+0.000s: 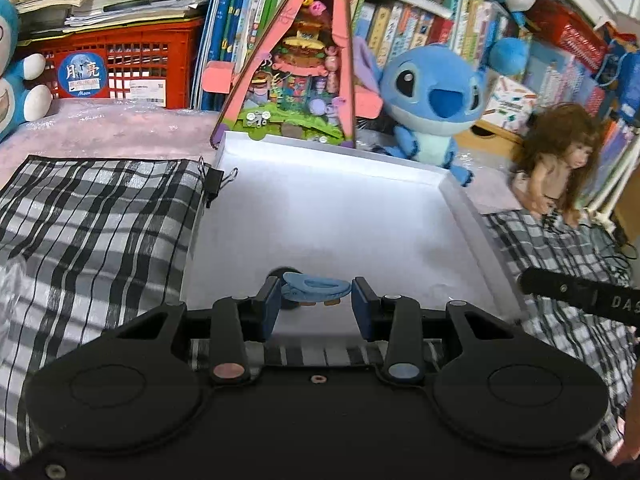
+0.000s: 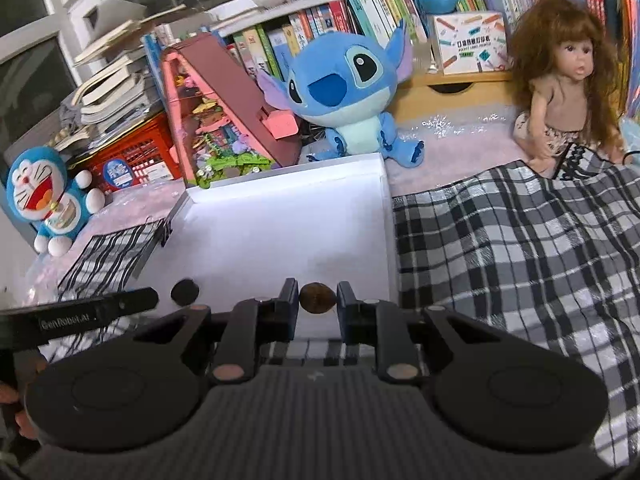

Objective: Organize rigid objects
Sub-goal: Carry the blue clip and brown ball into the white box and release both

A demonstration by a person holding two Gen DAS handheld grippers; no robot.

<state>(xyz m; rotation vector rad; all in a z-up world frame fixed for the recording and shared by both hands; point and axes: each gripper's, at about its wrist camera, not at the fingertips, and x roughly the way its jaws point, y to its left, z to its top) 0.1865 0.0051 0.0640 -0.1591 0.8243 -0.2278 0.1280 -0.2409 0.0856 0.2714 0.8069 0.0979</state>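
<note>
Blue hair clip lies crosswise between left gripper fingers.

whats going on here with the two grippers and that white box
A person is sorting small items into a shallow white box on a checked cloth. The left gripper has a blue hair clip between its fingers, low over the box's near end; the right finger looks slightly clear of it. The right gripper brackets a small brown nut-like object there too. A black disc already lies in the box.
</note>
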